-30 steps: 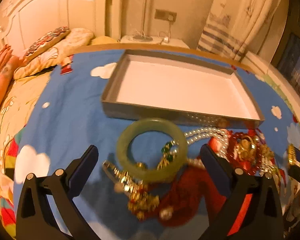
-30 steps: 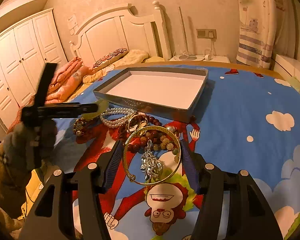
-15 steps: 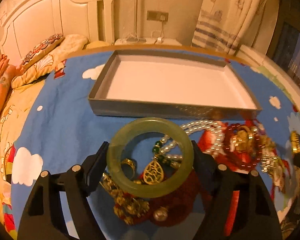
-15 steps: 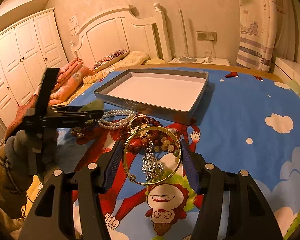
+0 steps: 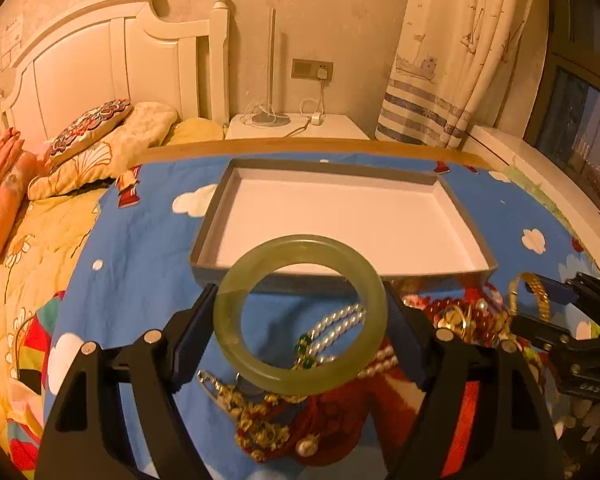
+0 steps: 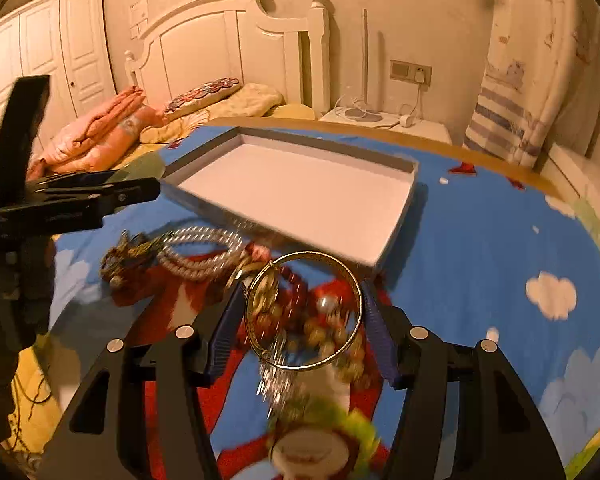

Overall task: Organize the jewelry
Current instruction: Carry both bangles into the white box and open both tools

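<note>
My left gripper (image 5: 300, 316) is shut on a green jade bangle (image 5: 228, 316) and holds it lifted just before the near wall of the grey box (image 5: 204, 236), whose white inside holds nothing. My right gripper (image 6: 304, 316) is shut on a thin gold bangle (image 6: 354, 280), raised above the jewelry pile. The pile lies on the blue bedspread: pearl strands (image 5: 340, 326) (image 6: 204, 258), red beads (image 5: 448, 308), gold chains (image 5: 260, 420), a silver pendant (image 6: 276, 380). The box (image 6: 404, 208) lies beyond the pile. The left gripper shows at the left of the right wrist view (image 6: 100, 192).
The bed carries a blue cartoon bedspread (image 5: 140, 248), pillows (image 5: 100, 136) and folded orange bedding (image 6: 100, 128) by the white headboard. A nightstand (image 5: 296, 128) with a lamp and cables stands behind the box. A curtain (image 5: 452, 60) hangs at the right.
My left gripper shut on the jade bangle and lifted it off the pile toward the box. My right gripper rose and moved forward with the gold bangle.
</note>
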A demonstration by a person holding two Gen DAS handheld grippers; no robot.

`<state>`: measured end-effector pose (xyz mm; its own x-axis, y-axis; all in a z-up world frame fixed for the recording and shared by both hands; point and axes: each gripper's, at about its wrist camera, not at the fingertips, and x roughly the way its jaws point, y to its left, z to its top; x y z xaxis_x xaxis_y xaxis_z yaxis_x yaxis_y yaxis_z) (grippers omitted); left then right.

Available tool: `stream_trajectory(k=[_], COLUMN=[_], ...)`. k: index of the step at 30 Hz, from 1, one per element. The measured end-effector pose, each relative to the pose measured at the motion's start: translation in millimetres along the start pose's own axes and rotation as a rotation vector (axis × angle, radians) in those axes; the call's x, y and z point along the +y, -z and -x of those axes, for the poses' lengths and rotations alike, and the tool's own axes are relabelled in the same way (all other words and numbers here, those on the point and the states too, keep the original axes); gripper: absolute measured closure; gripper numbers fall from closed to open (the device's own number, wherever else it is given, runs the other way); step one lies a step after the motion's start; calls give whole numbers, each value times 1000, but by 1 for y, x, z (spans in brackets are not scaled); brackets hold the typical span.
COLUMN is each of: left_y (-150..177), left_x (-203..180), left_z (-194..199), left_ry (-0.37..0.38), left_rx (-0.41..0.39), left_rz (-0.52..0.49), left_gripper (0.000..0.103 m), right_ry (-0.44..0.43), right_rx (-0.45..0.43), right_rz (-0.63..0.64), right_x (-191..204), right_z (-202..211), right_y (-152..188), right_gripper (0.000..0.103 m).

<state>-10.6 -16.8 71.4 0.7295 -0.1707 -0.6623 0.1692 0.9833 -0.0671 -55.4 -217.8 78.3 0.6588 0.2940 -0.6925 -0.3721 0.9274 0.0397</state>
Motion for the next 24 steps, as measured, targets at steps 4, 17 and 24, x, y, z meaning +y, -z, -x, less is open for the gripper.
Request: stream_trajectory(k=[4,17,24], left_y=[-13,-58,-63], left_x=[-8,-9,0], left_z=[-4,-61,-94], left_ry=[-3,-38,-79], left_rx=[-8,51,106], left_rz=[-18,27,41], left_gripper=[25,25,25], right_ry=[34,15,25], right_rx=[-30,34,92], right_rz=[26,20,9], right_x=[1,-6,-14], right_z=[-7,-69,-102], right_y=[-21,-70,-81], right_gripper=[46,46,46])
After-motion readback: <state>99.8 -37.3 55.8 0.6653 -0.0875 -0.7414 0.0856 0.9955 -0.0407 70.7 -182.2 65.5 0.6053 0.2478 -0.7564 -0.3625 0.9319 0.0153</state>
